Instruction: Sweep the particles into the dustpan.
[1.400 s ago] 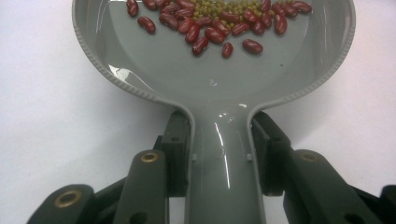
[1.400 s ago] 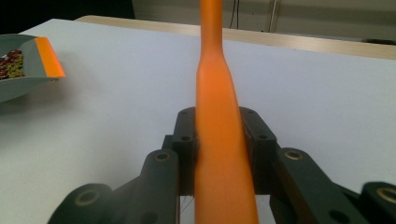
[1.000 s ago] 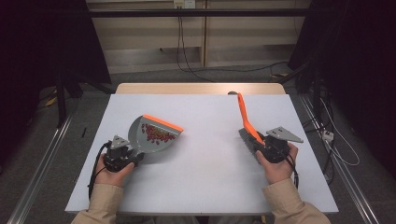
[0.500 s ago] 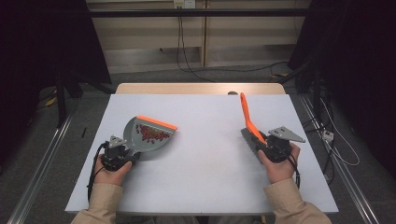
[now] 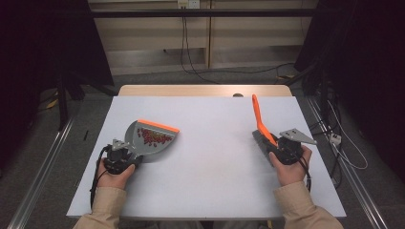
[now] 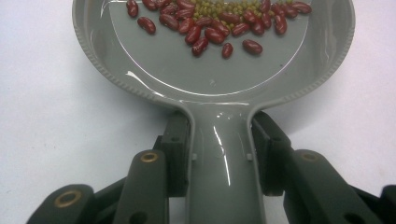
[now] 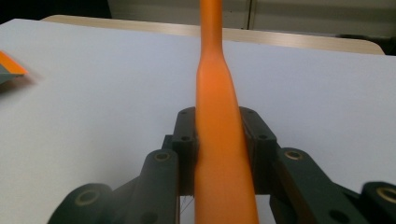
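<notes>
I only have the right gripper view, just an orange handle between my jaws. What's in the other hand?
Observer: The left gripper is shut on a grey dustpan's handle.
Operator: Anything in the pan?
Observer: Yes, red beans and small green ones, gathered toward its orange front edge.
Operator: What is my orange handle part of?
Observer: A brush; in the high view its dark bristle head sits on the table just in front of your right gripper, with the handle pointing away from you.
</notes>
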